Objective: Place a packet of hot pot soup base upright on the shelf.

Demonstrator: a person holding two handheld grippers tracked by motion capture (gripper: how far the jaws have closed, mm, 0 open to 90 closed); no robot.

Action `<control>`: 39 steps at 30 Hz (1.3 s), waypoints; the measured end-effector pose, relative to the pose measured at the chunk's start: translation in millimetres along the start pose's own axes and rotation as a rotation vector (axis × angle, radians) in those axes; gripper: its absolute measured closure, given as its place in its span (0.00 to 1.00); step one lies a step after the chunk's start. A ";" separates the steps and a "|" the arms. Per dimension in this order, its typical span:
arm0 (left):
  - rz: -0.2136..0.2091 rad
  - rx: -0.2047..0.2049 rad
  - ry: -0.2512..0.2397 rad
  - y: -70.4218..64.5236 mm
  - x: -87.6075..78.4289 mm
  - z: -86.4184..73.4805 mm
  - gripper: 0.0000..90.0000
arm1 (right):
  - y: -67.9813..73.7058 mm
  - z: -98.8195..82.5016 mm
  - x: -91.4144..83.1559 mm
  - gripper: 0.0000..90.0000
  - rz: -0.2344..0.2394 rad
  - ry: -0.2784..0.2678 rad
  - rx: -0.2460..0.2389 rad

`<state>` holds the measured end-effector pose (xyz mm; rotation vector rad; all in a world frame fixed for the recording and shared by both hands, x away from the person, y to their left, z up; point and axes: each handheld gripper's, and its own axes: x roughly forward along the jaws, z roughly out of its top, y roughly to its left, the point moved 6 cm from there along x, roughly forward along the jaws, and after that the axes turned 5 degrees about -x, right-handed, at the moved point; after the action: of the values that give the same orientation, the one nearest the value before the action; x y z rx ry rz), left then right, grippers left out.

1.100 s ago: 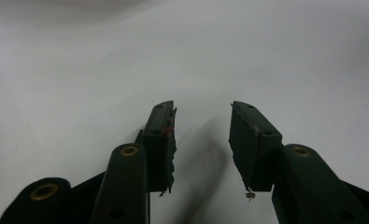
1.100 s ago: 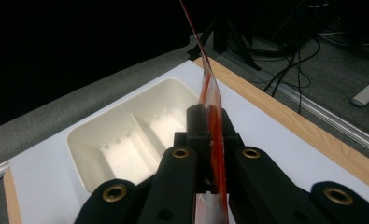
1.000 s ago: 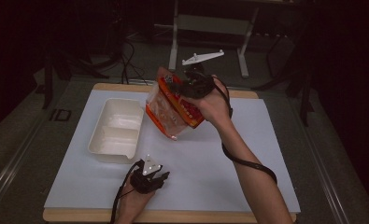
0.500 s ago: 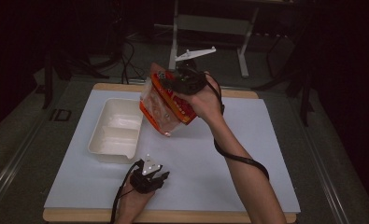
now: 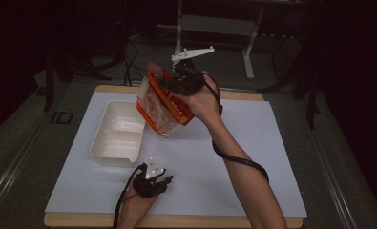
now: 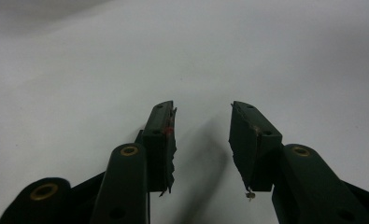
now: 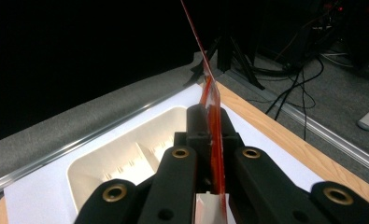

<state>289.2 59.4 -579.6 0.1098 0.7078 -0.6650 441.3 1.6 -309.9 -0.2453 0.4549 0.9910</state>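
High view: the right gripper (image 5: pixel 176 81), lifted well above the white sheet-covered wooden table (image 5: pixel 253 157), has its jaws clenched on the edge of a red and orange plastic snack bag with a clear lower part (image 5: pixel 162 102); the bag hangs tilted in the air, its lower end over the right rim of the cream-white rectangular plastic container with two compartments (image 5: pixel 117 138), which sits on the sheet at the left; right gripper view shows the thin red bag edge (image 7: pixel 214 116) pinched between the closed jaws, the container (image 7: pixel 126 158) below; the left gripper (image 5: pixel 152 179) rests low near the table's front edge, just in front of the container; left gripper view shows its jaws released, spread apart over bare white sheet (image 6: pixel 266 56), gripping nothing.
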 end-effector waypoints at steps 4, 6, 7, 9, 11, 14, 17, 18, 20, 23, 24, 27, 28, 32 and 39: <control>-0.002 -0.001 0.000 -0.1 0.0 0.0 0.67 | 3.0 4.1 1.9 1.00 -0.001 -0.010 -0.009; -0.003 -0.003 0.000 -0.3 -0.1 -0.1 0.67 | 4.6 6.9 3.1 1.00 0.001 -0.019 -0.012; -0.003 -0.002 0.001 -0.3 -0.1 -0.1 0.67 | 5.1 7.7 3.6 1.00 0.002 -0.021 -0.012; -0.003 -0.002 0.001 -0.2 -0.1 -0.1 0.67 | 5.8 8.7 4.2 1.00 0.004 -0.023 -0.014; -0.004 -0.002 0.000 -0.3 -0.2 -0.1 0.67 | 7.6 12.1 7.5 1.00 0.003 -0.037 -0.015; -0.004 -0.003 0.000 -0.1 -0.3 -0.1 0.67 | 8.4 13.3 9.9 1.00 0.003 -0.043 -0.013; -0.004 -0.002 0.000 -0.2 -0.2 -0.1 0.67 | 9.1 14.6 14.1 1.00 0.003 -0.050 -0.011; -0.004 -0.003 -0.001 -0.2 -0.2 -0.1 0.67 | 9.2 15.2 15.5 1.00 0.003 -0.055 -0.011; -0.004 -0.002 -0.001 0.0 -0.4 -0.1 0.67 | 9.9 16.7 19.5 1.00 -0.008 -0.066 -0.017; -0.004 0.000 -0.002 0.0 -0.4 0.0 0.67 | 11.3 17.0 22.0 1.00 -0.017 -0.072 -0.025; -0.004 -0.003 -0.005 -0.2 -0.2 0.1 0.67 | 12.3 17.3 24.9 1.00 -0.019 -0.076 -0.023; -0.002 -0.002 -0.005 0.0 -0.3 0.1 0.67 | 12.5 17.5 25.8 1.00 -0.021 -0.077 -0.024; -0.002 -0.001 -0.005 0.0 -0.3 0.1 0.67 | 12.7 18.3 28.4 1.00 -0.023 -0.081 -0.027; -0.002 -0.002 -0.006 0.0 -0.3 0.1 0.67 | 12.8 17.9 33.7 1.00 -0.021 -0.081 -0.026; -0.002 -0.004 -0.006 -0.2 -0.3 0.0 0.67 | 16.1 19.0 46.4 1.00 -0.014 -0.089 -0.006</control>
<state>288.9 59.4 -579.3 0.1034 0.7038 -0.6654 454.1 52.5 -315.1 -0.2090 0.3685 0.9858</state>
